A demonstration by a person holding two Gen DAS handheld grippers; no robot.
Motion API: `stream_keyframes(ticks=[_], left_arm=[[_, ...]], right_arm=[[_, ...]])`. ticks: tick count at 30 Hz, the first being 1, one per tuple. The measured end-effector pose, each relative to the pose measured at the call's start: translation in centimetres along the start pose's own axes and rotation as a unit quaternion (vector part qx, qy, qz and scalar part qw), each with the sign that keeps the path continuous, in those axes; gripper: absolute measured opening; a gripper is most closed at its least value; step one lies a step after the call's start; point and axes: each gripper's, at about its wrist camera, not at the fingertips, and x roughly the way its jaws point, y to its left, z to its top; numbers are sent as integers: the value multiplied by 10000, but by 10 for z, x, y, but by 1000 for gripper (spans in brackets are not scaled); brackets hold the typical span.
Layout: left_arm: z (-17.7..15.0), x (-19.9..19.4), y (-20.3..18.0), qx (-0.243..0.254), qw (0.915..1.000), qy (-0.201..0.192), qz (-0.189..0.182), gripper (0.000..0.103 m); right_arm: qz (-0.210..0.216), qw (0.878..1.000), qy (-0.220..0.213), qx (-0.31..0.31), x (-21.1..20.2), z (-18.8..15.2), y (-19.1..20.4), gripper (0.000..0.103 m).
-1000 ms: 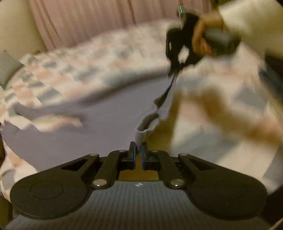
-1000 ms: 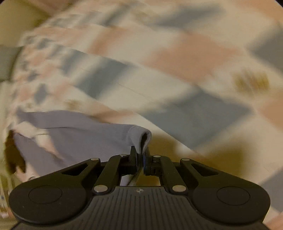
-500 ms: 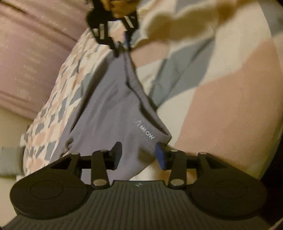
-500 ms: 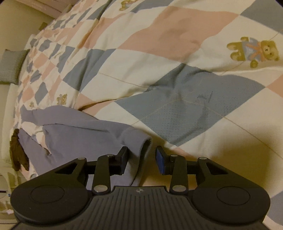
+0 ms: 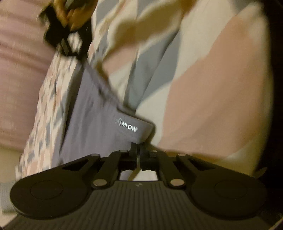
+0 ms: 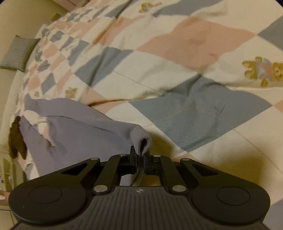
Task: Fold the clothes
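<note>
**Spotter:** Left gripper [image 5: 138, 150] first: your jaws are pressed together on the hem corner of the grey garment [image 5: 92, 123], right beside the printed logo [image 5: 126, 126]. The cloth runs away from you across the checked quilt [image 5: 212, 99], toward the far end of the bed.

**Operator:** And the rest of it?

**Spotter:** In your left view it stretches up to your right hand [image 5: 68, 12], which is blurred, so I can't read much there. From your right gripper [image 6: 140, 154] it is clearer: the jaws are clamped on a rolled fold of the same garment [image 6: 84, 131], and the body of it lies on the quilt [image 6: 185, 58] off to your left, with the sleeves spread near the far edge.

**Operator:** What should worry you?

**Spotter:** I'd say two things. Your left pinch sits very close to the hem's edge; a sharp tug could pull the cloth free and drop that corner. Your right pinch holds a bunched roll, not a flat edge, so you may be gripping more than one layer, and the fold could land twisted. Also, the quilt is soft and already wrinkled; dragging the garment low might ruck both together. Beyond the sleeves a dark object [image 6: 16, 139] sits at the bed's edge; I can't tell what it is.
</note>
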Motion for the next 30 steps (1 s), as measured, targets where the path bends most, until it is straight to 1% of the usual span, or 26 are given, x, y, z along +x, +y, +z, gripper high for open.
stream_keyframes(ticks=[2,4,6,7,8,10,11,12,13,14,15,17,18,19,20,21,22,24,25,26,27,28,29,30], left_arm=[[10,-18,0,71,9995,-302,-62,0],[26,-41,-3,11,9969,-722,-297,0],[48,-60,-13,77,9925,-1136,-449,0],[54,-63,-14,46,9916,-1219,-441,0],[58,-61,-13,-71,9928,-1148,-329,0],[54,-52,-2,-429,9965,-712,-9,1],[47,-48,3,-496,9972,-544,120,5],[39,-45,9,-554,9974,-380,248,7],[31,-42,11,-472,9978,-258,389,11],[21,-36,10,-286,9983,-140,486,24],[12,-31,9,-93,9983,-21,578,28],[0,-17,7,154,9974,139,686,32],[-5,-7,8,233,9973,208,662,33],[-7,2,7,319,9973,248,609,40],[-11,11,5,469,9970,250,559,40],[-13,18,2,622,9964,208,536,39],[-15,25,0,774,9955,163,514,40],[-18,38,-2,1020,9933,57,537,42],[-18,42,-3,1109,9921,-4,586,47],[-17,46,-1,1120,9919,-63,601,49],[-16,50,1,1125,9917,-121,613,49],[-15,54,3,1129,9915,-180,625,46],[-14,57,6,1103,9920,-238,572,34],[-12,59,10,1053,9932,-253,430,25]], right_arm=[[52,10000,-29,-38,-16,-4,2,5],[52,9999,-62,-63,-33,-9,1,4],[-69,9999,-104,-118,-49,-15,-2,4],[-139,9997,-143,-155,-55,-18,-3,4],[-210,9995,-165,-140,-61,-21,-6,4],[-256,9994,-213,-26,-68,-23,-15,4],[-258,9994,-230,11,-69,-24,-18,4],[-264,9994,-232,-30,-67,-24,-18,4],[-279,9993,-231,-79,-64,-24,-17,5],[-316,9992,-225,-137,-59,-25,-14,5],[-363,9990,-213,-179,-53,-25,-12,5],[-430,9986,-225,-198,-42,-26,-8,6],[-454,9986,-225,-160,-37,-25,-9,9],[-481,9985,-229,-92,-32,-25,-11,12],[-507,9984,-242,-22,-30,-24,-14,15],[-532,9983,-253,48,-27,-23,-17,20],[-558,9980,-263,118,-24,-23,-20,24],[-557,9978,-275,215,-19,-23,-26,24],[-555,9978,-275,236,-17,-24,-28,25],[-556,9978,-271,255,-15,-24,-30,26],[-563,9977,-257,272,-12,-25,-32,30],[-567,9977,-248,292,-9,-27,-33,32],[-576,9975,-251,312,-7,-28,-35,32],[-585,9975,-250,321,-5,-29,-36,32]])
